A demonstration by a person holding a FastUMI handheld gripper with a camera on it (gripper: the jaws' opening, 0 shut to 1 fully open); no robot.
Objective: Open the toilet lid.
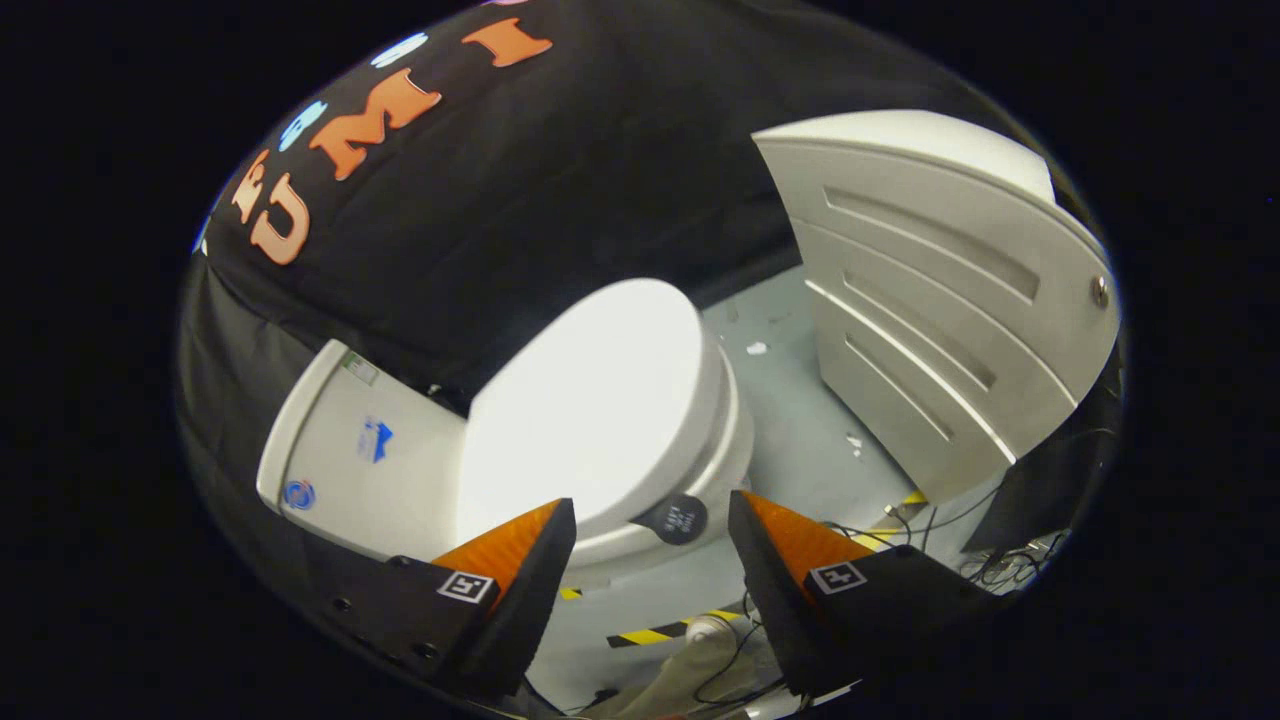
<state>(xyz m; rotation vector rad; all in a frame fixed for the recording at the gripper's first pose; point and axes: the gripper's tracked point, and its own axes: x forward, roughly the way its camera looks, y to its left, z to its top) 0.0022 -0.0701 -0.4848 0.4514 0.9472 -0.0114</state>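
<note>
Black cloth walls back the toilet (560,470), whose lid (590,400) lies closed just ahead of my gripper (652,520), fingers spread and empty. A white cabinet (940,300) stands right. Risk: the smooth lid edge slips off my fingers, dropping back.

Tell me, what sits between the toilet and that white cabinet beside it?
In the gripper view, just bare grey floor with a few white specks separates the toilet from the cabinet. The open tool hovers before the lid's rim.
</note>
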